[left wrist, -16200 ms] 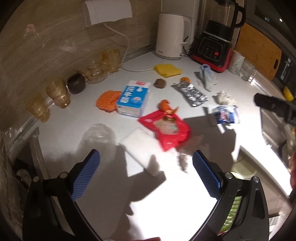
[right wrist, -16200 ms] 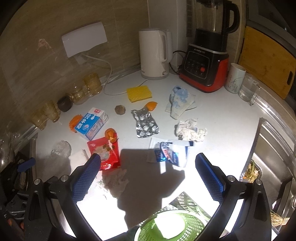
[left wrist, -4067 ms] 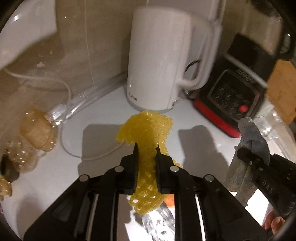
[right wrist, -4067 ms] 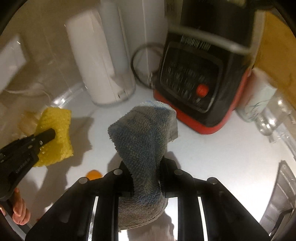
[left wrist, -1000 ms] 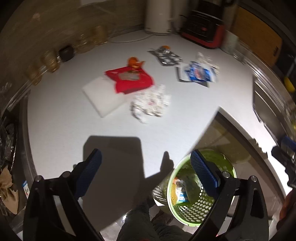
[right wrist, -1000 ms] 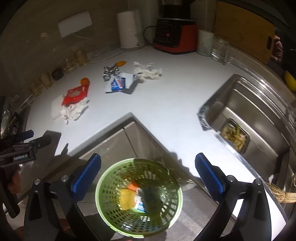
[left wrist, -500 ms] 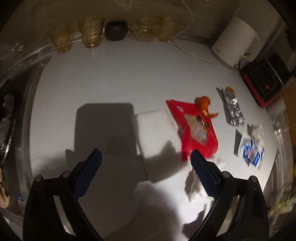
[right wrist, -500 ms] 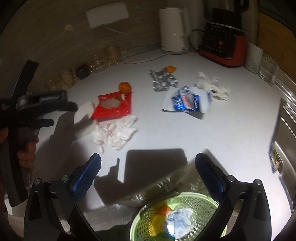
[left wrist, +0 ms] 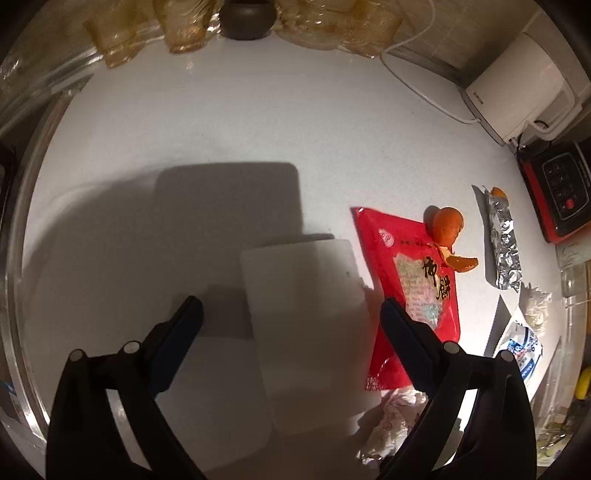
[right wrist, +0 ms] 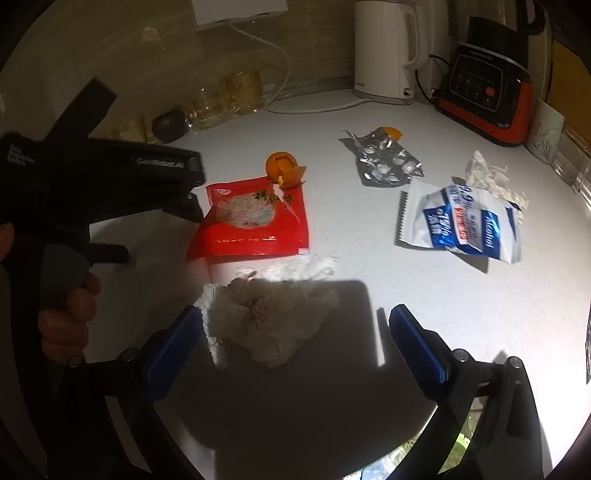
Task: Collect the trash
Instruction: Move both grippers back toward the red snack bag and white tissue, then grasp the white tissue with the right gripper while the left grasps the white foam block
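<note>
White pad (left wrist: 306, 314) between spread jaws, tissue (right wrist: 269, 321) likewise

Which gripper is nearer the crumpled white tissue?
Right. The right gripper hangs open directly over the crumpled white tissue, which sits between its fingers. The left gripper is open over the white foam sheet, with the tissue off to its right.

Countertop (left wrist: 221, 122): plain white.
Snack packet (right wrist: 255, 221): bright red with black characters and a pale clear window.
Orange peel (right wrist: 282, 168): orange.
Blister pack (right wrist: 384, 160): shiny silver foil.
Wipes wrapper (right wrist: 461, 221): white with blue panels and a red stripe.
Crumpled tissue (right wrist: 266, 321): white with faint pink marks.
Foam block (left wrist: 306, 325): white.
Kettle (right wrist: 384, 51): cream white.
Blender base (right wrist: 484, 92): black and red.
Glasses (left wrist: 184, 22): amber.
Gripper pads (right wrist: 415, 349): blue, ribbed.
</note>
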